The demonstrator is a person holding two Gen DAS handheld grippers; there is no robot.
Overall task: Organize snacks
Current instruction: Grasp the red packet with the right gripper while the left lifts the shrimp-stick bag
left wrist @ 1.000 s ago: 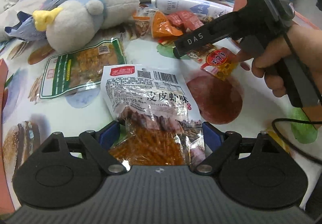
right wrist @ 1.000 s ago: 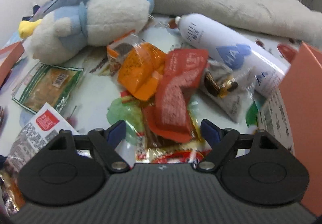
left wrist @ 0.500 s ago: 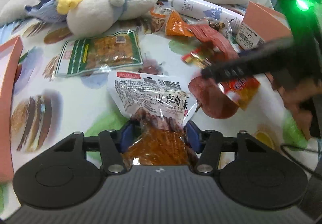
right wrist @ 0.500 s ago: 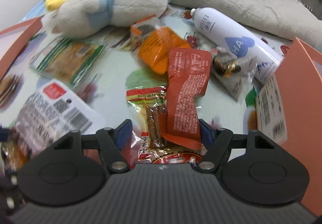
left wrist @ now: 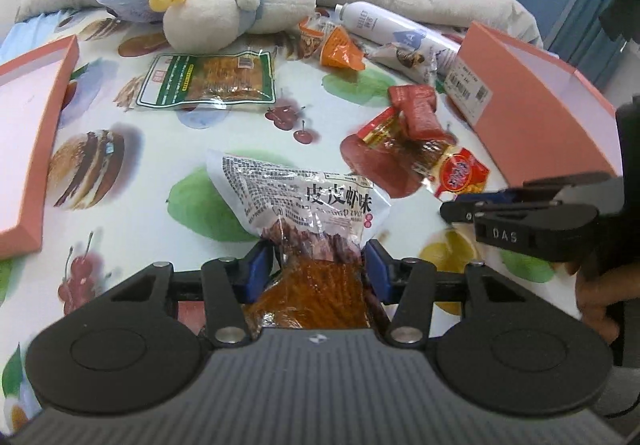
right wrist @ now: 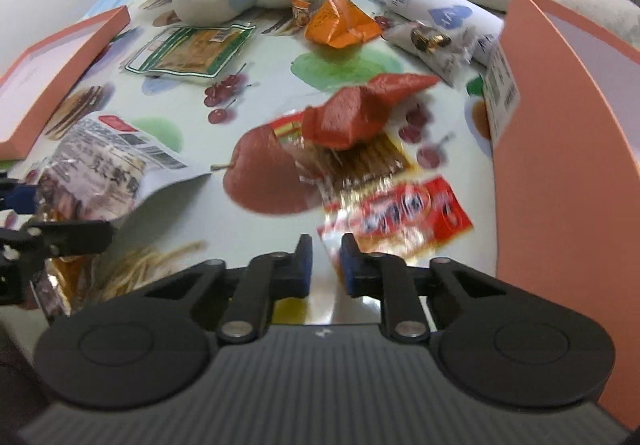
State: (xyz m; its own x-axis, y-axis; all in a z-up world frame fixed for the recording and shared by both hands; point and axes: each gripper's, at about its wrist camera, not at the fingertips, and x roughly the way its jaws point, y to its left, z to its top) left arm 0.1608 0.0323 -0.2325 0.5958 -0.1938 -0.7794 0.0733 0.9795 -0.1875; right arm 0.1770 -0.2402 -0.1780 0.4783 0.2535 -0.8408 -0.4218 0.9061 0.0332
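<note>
The left gripper (left wrist: pixel 314 271) pinches the shrimp-snack bag (left wrist: pixel 304 205) and the right gripper (right wrist: pixel 323 261) has just nipped the red packet (right wrist: pixel 396 215) beside the pink box (right wrist: pixel 560 149), every snack yet unboxed

Fruit-print tablecloth (left wrist: pixel 120 213) under scattered snack packets (left wrist: pixel 208 79), plush duck (left wrist: pixel 236 11), white bottle (left wrist: pixel 396 29), pink boxes (left wrist: pixel 532 93).

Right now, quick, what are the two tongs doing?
Left tongs: just closed on the shrimp bag, holding it.
Right tongs: just closed, pinching the red packet's edge.
</note>
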